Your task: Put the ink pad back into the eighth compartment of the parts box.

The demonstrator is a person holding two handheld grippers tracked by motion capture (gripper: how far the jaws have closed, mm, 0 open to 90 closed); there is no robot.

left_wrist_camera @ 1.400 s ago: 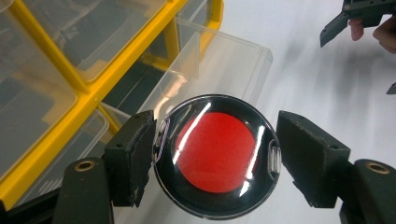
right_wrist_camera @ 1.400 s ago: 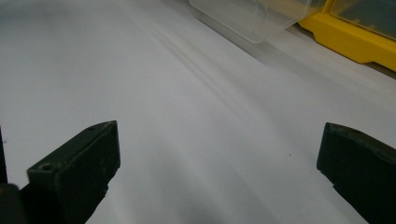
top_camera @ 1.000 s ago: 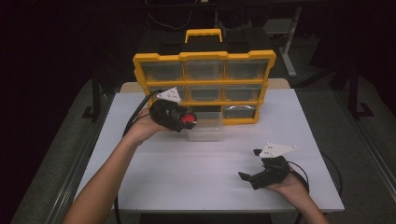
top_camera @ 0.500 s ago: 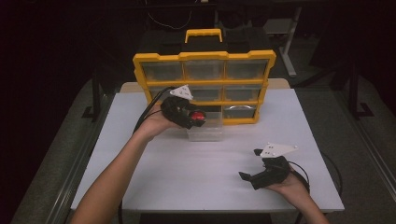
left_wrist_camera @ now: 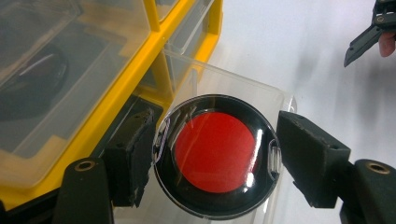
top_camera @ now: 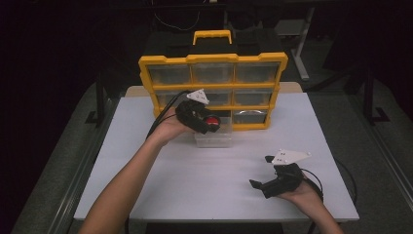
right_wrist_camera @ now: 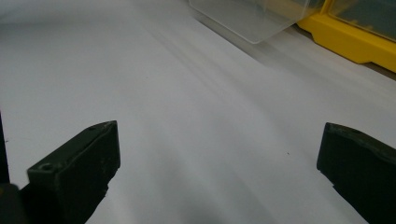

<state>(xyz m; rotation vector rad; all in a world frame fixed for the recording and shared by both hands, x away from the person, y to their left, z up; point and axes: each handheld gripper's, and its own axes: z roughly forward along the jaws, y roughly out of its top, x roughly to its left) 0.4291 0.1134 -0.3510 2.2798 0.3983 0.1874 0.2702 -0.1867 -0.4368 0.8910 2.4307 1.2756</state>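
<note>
- The round red-and-black case (left_wrist_camera: 215, 156) sits clamped in the left gripper (top_camera: 207, 123), hovering over the clear drawer (top_camera: 214, 139) pulled out near the table's far edge.
- It looks ready to drop; release and pushing the drawer into the yellow organizer (top_camera: 213, 87) remain.
- The right gripper (top_camera: 270, 184) rests spread wide near the white table's (top_camera: 195, 185) near right corner.
- The room is dark.

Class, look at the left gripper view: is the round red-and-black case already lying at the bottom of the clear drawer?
No: the round case sits between the left hand-held gripper jaws, above the pulled-out clear drawer.
</note>
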